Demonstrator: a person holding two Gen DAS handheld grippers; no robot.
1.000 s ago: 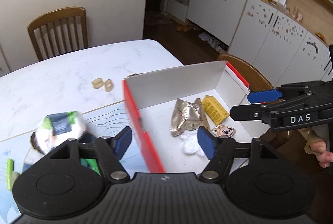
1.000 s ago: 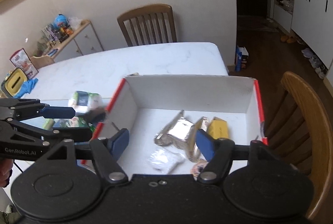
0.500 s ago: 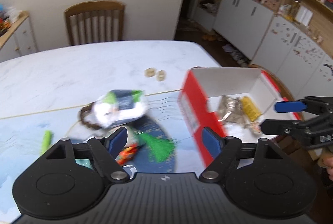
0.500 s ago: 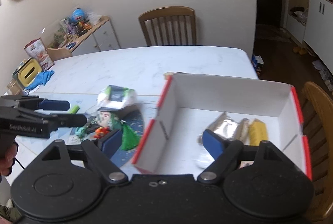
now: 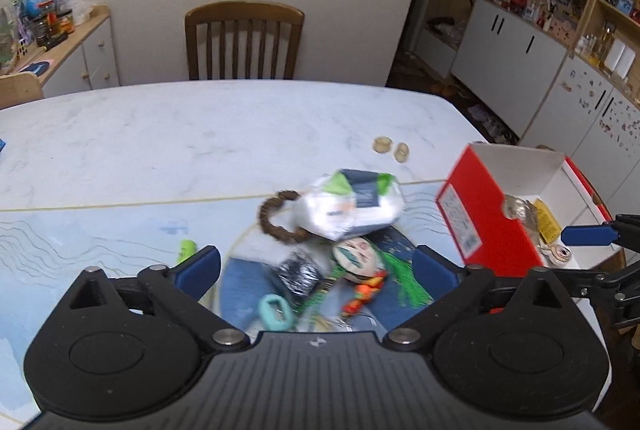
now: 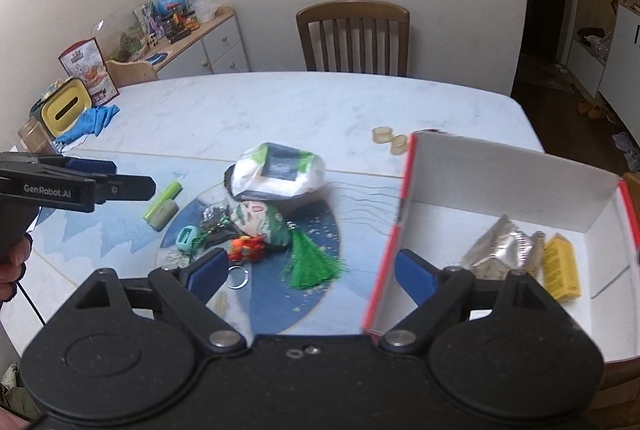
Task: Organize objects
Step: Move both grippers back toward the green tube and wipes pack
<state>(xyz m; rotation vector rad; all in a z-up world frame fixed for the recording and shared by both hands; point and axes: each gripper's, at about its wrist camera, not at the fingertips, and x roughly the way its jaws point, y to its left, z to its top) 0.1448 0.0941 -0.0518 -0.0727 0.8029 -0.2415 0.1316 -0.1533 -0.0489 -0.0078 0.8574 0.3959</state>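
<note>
"GenRobot.AI", white lettering, on the side of the black left gripper (image 6: 132,186), seen from the right wrist view. White label with print on the red side of the box (image 5: 460,220): too blurred to read. Print on the white pack (image 6: 280,170), yellow carton (image 6: 560,272) and red bag (image 6: 88,70): not legible
</note>
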